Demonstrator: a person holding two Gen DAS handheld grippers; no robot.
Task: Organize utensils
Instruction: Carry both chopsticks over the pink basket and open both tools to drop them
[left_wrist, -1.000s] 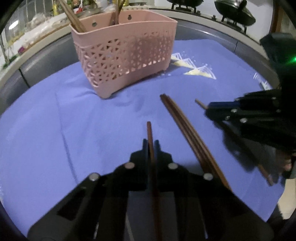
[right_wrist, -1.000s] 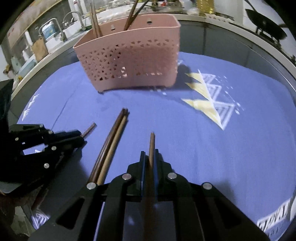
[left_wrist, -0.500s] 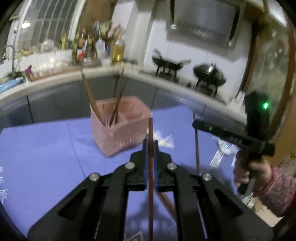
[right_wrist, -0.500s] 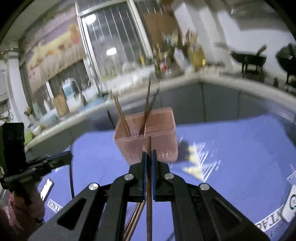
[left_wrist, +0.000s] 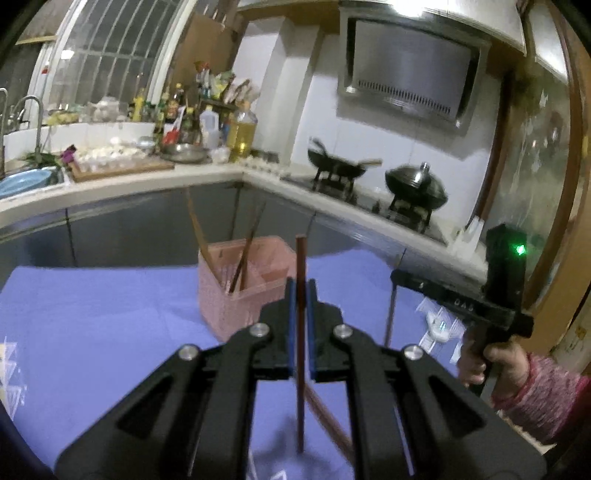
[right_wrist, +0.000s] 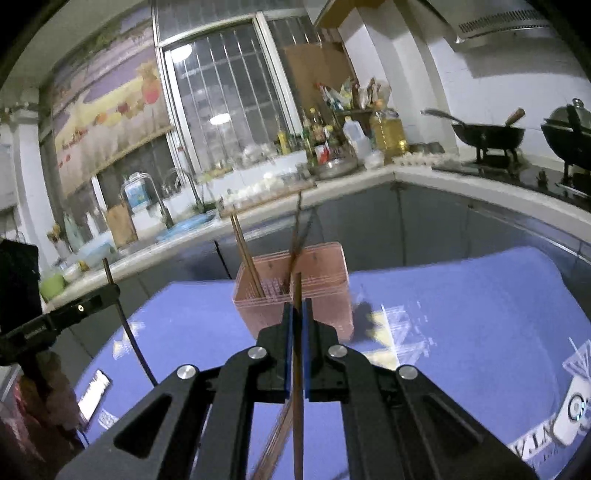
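A second ago both tools hung low over the blue-purple cloth on the desk (left_wrist: 92, 332), each gripping a chopstick lying flat. Both have since risen and tipped up, so the kitchen behind fills the upper half of each view.

The left tool (left_wrist: 301, 291) is clamped on a dark brown wooden chopstick (left_wrist: 300, 369), which stands nearly upright between its blue pads, with its top above the fingertips and its lower end hanging over the cloth. The right tool (right_wrist: 297, 310) is clamped the same way on a second brown chopstick (right_wrist: 297, 424), also nearly upright.

The pink perforated plastic utensil basket (left_wrist: 229, 310) stands on the cloth beyond both tools, no longer close as it was a second ago. Several brown chopsticks (left_wrist: 242, 262) lean inside it.

The left wrist view alone shows the right tool from the side (left_wrist: 458, 301), a hand in a pink knitted sleeve (left_wrist: 495, 363) holding its grip, a green light on its body, and two black woks on a stove (left_wrist: 413, 186). A pair of loose chopsticks (left_wrist: 328, 421) lies on the cloth below.

The right wrist view alone shows the left tool from the side (right_wrist: 107, 293) with its chopstick slanting down through it, a barred window (right_wrist: 229, 103), a tap and sink along the kitchen worktop (right_wrist: 166, 210), and white and yellow printing on the cloth (right_wrist: 402, 332).
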